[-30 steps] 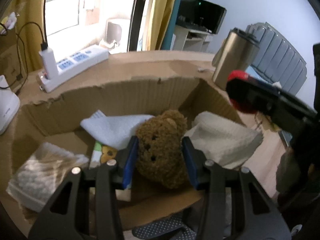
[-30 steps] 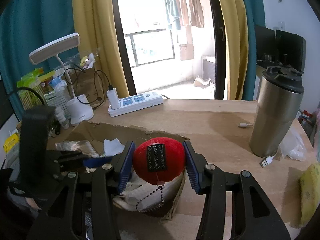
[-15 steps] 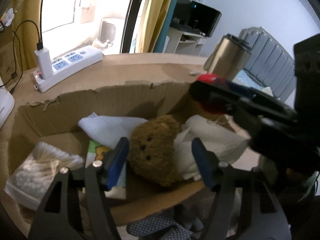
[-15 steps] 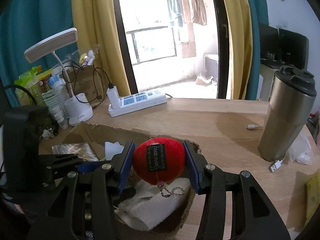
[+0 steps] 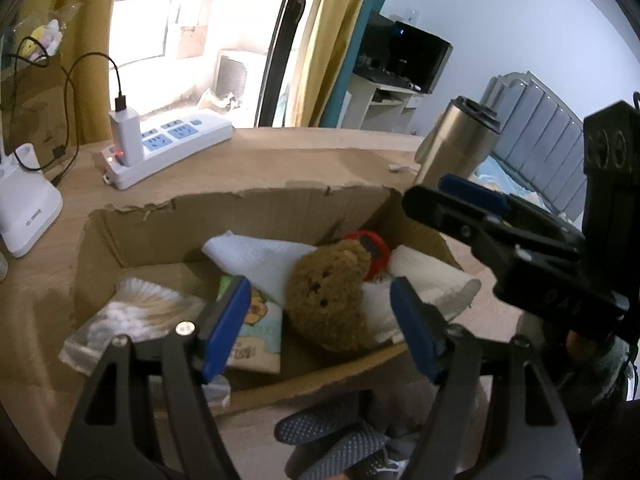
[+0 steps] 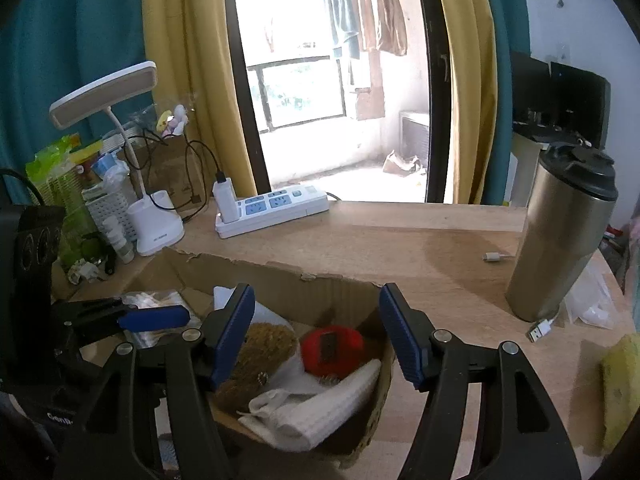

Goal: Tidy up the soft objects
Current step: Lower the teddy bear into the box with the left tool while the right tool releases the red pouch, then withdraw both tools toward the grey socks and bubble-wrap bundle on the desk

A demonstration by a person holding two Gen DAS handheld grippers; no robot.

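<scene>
Released since a second ago: right hand-held gripper opening, empty, red plush ball dropped into the cardboard box; left hand-held gripper opening, brown bear freed beside the ball. Risk: rising fingers snagging the white towel, dragging it over the box's rim.

Sunlit window, yellow curtains

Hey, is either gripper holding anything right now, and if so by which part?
Nothing is held. Both grippers' jaws are opening: the brown bear and red ball lie loose in the cardboard box.
</scene>
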